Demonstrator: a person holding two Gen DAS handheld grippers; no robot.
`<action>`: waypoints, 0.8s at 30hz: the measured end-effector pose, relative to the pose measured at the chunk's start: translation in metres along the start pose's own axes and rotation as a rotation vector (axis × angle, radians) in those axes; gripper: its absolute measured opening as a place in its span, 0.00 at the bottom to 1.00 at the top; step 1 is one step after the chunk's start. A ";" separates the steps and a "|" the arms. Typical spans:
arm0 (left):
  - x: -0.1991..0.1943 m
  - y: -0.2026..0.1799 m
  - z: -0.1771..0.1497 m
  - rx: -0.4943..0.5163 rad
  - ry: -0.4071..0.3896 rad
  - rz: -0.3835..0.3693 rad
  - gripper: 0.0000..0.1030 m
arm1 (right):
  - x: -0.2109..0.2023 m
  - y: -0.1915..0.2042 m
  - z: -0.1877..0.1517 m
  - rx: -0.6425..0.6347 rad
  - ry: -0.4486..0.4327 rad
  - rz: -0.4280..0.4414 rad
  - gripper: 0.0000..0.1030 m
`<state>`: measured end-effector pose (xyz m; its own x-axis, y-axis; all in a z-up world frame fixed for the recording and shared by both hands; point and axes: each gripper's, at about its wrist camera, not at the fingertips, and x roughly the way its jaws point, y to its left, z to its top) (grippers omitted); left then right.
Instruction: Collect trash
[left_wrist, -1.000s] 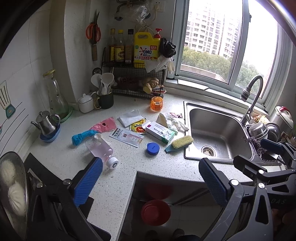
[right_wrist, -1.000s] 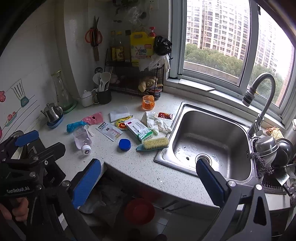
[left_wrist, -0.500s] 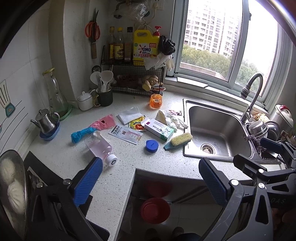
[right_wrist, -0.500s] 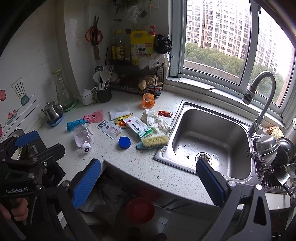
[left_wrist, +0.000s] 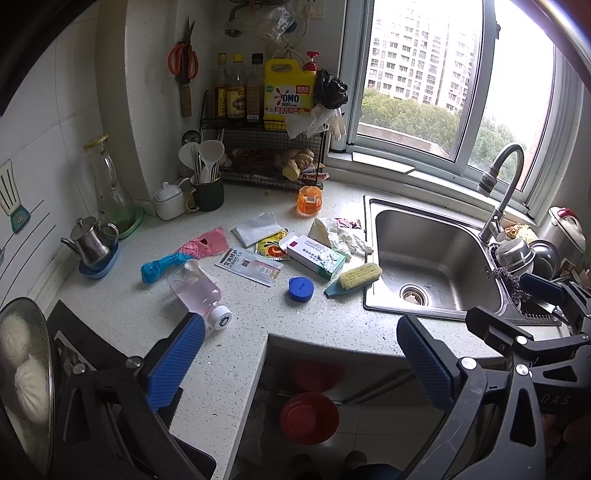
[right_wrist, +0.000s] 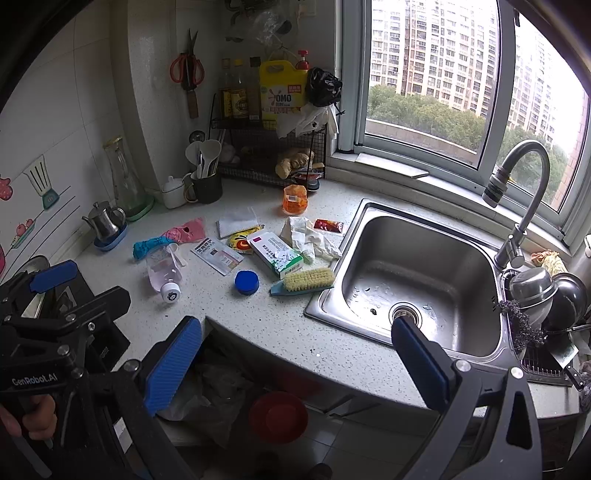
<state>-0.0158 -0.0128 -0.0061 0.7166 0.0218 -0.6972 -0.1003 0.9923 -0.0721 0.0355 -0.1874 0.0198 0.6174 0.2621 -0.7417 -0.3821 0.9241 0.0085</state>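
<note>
Trash sits in one loose cluster mid-surface (left_wrist: 258, 332), left of the sink (left_wrist: 436, 254), w/ nothing picked up yet. Both grippers hang back off the surface's front edge, prob. to take in the whole spread before choosing a first piece.

Left gripper (left_wrist: 299, 362): fingers wide apart, empty. Right gripper (right_wrist: 295, 365): same, fingers spread, nothing btwn them. Open stance fits a reach that hasn't begun.

Likely trash items: tipped plastic bottle (left_wrist: 197, 288) w/ pink liquid lying on its side, cap toward the front edge, nearest the left gripper. Blue lid (left_wrist: 301, 289) lies loose just right of it. Flat printed packet (left_wrist: 251, 266) and yellow sachet (left_wrist: 272, 247) lie behind. Medicine box (left_wrist: 316, 256) sits at an angle, touching crumpled tissue (left_wrist: 340, 240) near the sink rim. Pink-and-blue wrapper (left_wrist: 181, 254) lies further left.

Scrub brush (left_wrist: 354, 278) rests bristles-up by the sink corner; prob. a tool, not trash. Same for the rack (left_wrist: 266, 155), utensil cup (left_wrist: 207, 192), small kettle (left_wrist: 90, 240) along the back wall, all well apart from the clutter.

Below the surface's notch: red bowl (right_wrist: 279, 411) and, in the right view, what looks like a plastic bag (right_wrist: 207, 398), poss. the bin liner, though can't tell for sure. If so, the grippers' low stance near it makes sense.
</note>
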 end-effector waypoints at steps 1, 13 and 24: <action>0.000 -0.001 0.000 0.001 0.000 0.000 1.00 | 0.000 0.000 0.000 0.001 0.000 0.000 1.00; -0.003 -0.001 -0.001 -0.001 0.004 0.006 1.00 | -0.001 -0.001 0.000 -0.002 0.004 0.008 1.00; -0.006 -0.013 0.003 -0.009 -0.007 0.053 1.00 | 0.005 -0.011 0.007 -0.036 0.018 0.066 1.00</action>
<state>-0.0163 -0.0258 0.0014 0.7147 0.0748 -0.6954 -0.1440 0.9887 -0.0417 0.0475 -0.1939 0.0213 0.5780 0.3169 -0.7520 -0.4465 0.8941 0.0336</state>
